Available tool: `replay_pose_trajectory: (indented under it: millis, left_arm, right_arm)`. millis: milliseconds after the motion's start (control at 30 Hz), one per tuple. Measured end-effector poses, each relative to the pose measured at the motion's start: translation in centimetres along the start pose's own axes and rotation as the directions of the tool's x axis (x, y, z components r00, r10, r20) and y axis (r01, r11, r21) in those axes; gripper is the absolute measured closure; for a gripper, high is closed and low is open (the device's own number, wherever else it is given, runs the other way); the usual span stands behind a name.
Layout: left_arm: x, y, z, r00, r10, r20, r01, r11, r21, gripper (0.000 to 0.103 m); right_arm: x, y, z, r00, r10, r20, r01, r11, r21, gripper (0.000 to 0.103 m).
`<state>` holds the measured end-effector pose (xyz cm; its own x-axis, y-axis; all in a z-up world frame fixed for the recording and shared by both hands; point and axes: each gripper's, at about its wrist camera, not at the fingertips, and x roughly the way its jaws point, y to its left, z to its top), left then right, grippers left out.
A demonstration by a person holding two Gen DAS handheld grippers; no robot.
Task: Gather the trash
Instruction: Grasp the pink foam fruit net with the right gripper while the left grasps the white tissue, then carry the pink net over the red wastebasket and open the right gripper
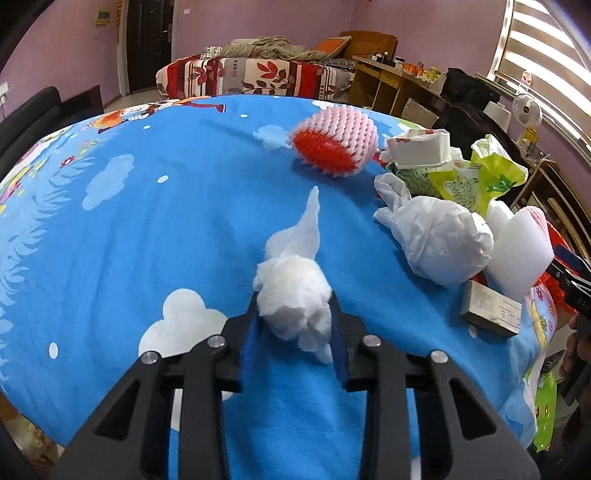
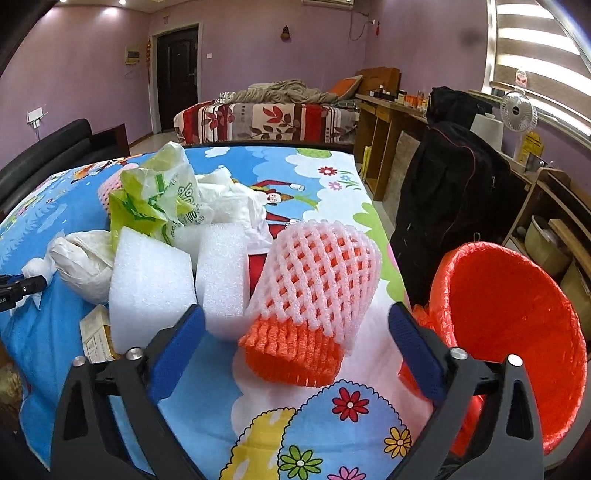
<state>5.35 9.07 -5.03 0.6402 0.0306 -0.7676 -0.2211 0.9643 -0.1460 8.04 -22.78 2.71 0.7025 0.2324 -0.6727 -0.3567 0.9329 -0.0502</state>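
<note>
Two tongs at work: the left tongs (image 1: 295,325) clenched on a white tissue wad (image 1: 293,295) lying on the surface (image 1: 147,221), the right tongs (image 2: 295,339) released around a foam fruit net (image 2: 314,291) beside the red bin (image 2: 517,332); the soft wad may slip free when lifted.

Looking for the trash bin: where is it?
In the right wrist view, the red-lined bin stands off the table's right edge, beside the pink foam net.

Both views are bright and sharp. Daylight glares through the striped white window blind (image 1: 546,55) up and right of the hand-held gripper, bleaching its slats. Two ceiling spotlights (image 2: 110,3) glow on the lilac wall. Fisheye distortion bends the edges, with dark vignetted corners.
</note>
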Motion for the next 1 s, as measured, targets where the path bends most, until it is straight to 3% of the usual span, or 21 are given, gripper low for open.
replay_pose_trajectory:
  millis: [200,467,733,1000]
  left_arm:
    - [-1.3,-1.0,0.6,1.000,-0.006,0.030,0.005,1.000,0.026,0.074]
    - [-3.5,-2.6,1.5,0.997,-0.026,0.079,0.022,0.998,0.055,0.074]
    - [-4.7,-4.2,2.5,0.993,-0.044,0.109,0.035,0.996,0.082,0.074]
    - [-6.7,-5.9,4.0,0.984,-0.062,0.165,0.043,0.993,0.113,0.074]
  right_arm:
    - [0.4,-0.3,-0.3,1.000,0.005,-0.025,-0.005,1.000,0.002,0.030]
    - [-0.2,-0.9,-0.9,0.999,0.043,-0.031,-0.042,0.999,0.034,0.071]
    - [-2.1,-1.6,-0.9,0.999,0.041,0.014,-0.042,0.998,0.053,0.079]
    - [-5.1,-2.8,0.0,0.996,0.042,0.078,-0.050,0.995,0.090,0.079]
